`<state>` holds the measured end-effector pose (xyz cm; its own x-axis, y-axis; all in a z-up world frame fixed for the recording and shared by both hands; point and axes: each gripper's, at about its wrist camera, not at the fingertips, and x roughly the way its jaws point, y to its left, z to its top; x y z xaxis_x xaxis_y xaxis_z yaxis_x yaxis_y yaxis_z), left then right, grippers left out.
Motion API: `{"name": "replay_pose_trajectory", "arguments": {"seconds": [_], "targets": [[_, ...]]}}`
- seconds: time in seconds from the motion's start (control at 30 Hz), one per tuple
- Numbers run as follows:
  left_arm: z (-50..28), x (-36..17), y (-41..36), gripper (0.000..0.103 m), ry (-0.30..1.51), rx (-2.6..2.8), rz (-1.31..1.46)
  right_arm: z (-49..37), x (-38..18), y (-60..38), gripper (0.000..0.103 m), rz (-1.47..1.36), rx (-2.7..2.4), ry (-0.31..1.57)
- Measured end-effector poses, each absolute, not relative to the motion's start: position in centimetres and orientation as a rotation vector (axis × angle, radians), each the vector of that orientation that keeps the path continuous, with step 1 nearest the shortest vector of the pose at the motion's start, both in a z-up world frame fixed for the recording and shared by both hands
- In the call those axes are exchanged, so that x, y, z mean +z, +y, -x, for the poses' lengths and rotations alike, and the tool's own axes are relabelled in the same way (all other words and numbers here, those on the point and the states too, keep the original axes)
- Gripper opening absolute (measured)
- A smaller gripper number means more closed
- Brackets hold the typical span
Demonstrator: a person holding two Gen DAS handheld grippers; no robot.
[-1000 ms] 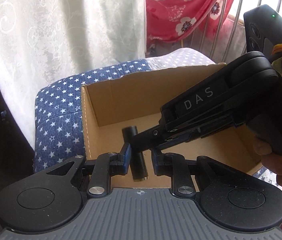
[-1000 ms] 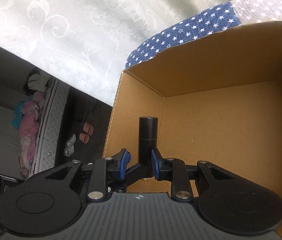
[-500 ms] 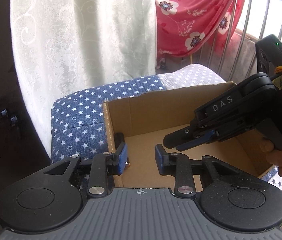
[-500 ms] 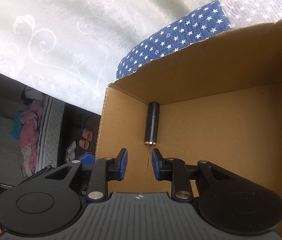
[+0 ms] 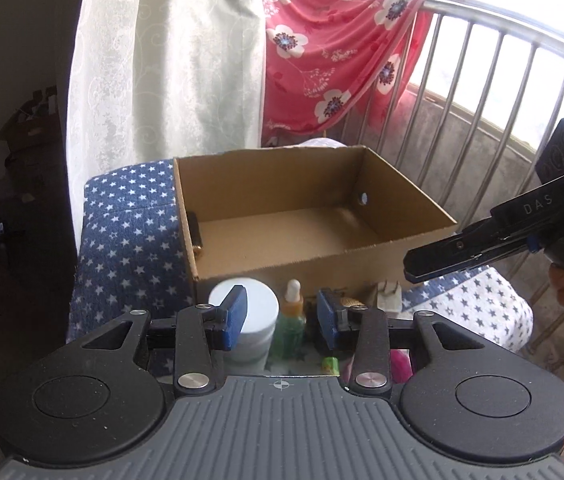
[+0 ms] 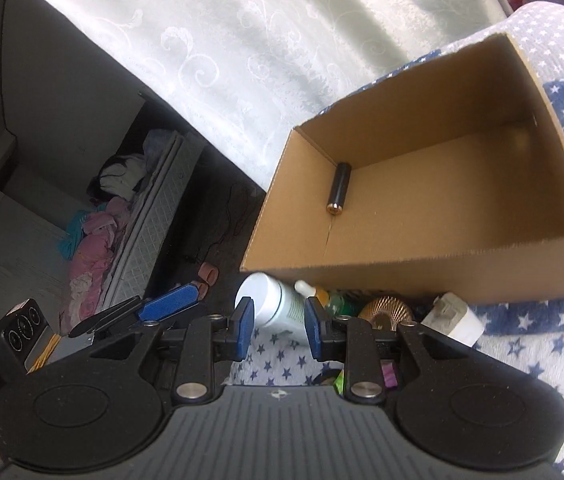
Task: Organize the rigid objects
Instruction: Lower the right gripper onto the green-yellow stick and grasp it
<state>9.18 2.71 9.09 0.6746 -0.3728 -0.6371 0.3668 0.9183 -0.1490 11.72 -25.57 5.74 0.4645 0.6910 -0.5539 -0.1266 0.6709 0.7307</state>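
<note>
Black cylinder (image 6: 337, 189) flat in cardboard box (image 6: 422, 268), well beyond both grippers' parted, empty jaws.

The cardboard box (image 6: 434, 216) is plain brown corrugated paperboard, matt and slightly fibrous, with rough torn-looking top edges. Inside it the black tube (image 6: 339, 187) looks like smooth, dull-sheened plastic or metal with a shiny gold-coloured metal end. The white bottle (image 6: 271, 300) is smooth, faintly glossy plastic with a printed paper label; the dropper bottle (image 5: 292, 312) has a soft white rubbery cap over translucent green glass or plastic. The star-print cover (image 5: 129, 232) is woven blue and white cloth, matt and creased. The curtain (image 5: 161, 60) is thin pale fabric with a raised scroll pattern; the railing (image 5: 482, 92) is bare brushed metal. The left gripper (image 5: 282, 316) is matt, speckled black plastic with blue textured pads (image 5: 237, 316) and bright metal pins.
</note>
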Motion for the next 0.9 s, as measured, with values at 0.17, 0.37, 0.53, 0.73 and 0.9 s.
{"name": "replay_pose_trajectory", "arguments": {"seconds": [0.17,0.37,0.53,0.73,0.9], "targets": [[-6.8,4.1,1.0,0.038,0.812,-0.471,0.028,-10.6,1.5,-22.9,0.030,-0.682,0.556,1.075],[-5.8,0.7,-0.4,0.036,0.817,-0.427,0.015,-11.2,-1.1,-20.9,0.030,-0.595,0.490,1.161],[-6.7,-0.4,-0.5,0.036,0.835,-0.435,0.039,-12.5,-1.7,-20.2,0.030,-0.522,0.451,1.193],[-7.2,-1.2,-0.6,0.029,0.865,-0.437,0.041,-13.2,-2.0,-19.9,0.030,-0.475,0.427,1.226],[-7.8,-1.9,-0.9,0.026,0.890,-0.440,0.041,-13.7,-2.3,-19.5,0.030,-0.466,0.426,1.252]]}}
